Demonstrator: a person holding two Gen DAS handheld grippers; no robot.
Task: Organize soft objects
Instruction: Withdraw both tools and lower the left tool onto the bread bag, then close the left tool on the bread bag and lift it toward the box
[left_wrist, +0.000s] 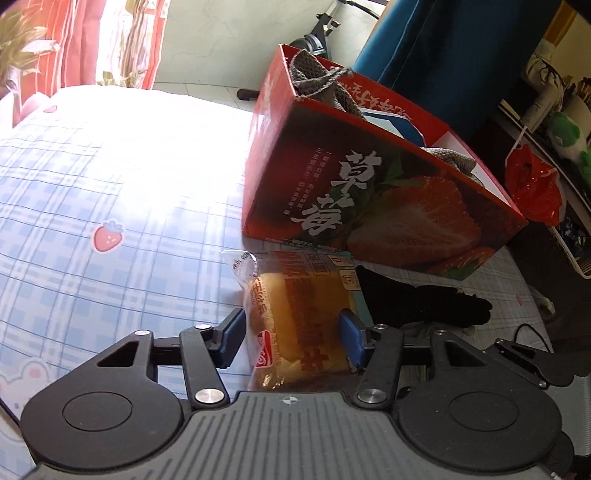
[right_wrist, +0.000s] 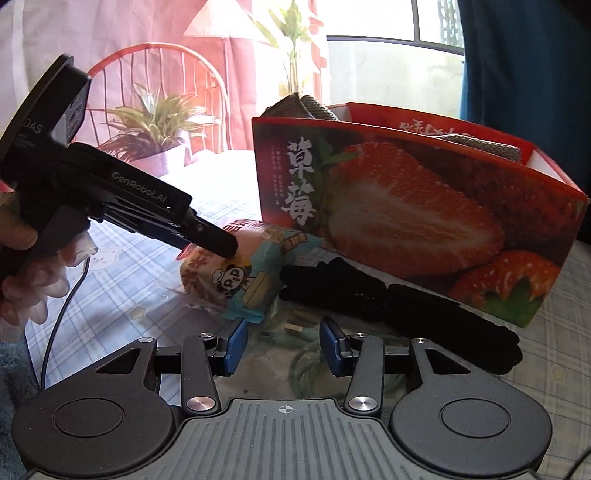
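Now: one bread pack (left_wrist: 299, 317) between left gripper (left_wrist: 293, 338) jaws; right gripper (right_wrist: 284, 345) jaws empty; one strawberry box (left_wrist: 369, 192).

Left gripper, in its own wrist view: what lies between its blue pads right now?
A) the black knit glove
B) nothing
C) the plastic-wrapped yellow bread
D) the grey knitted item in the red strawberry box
C: the left gripper has its blue pads on either side of the plastic-wrapped yellow bread; the black knit glove lies apart, to its right.
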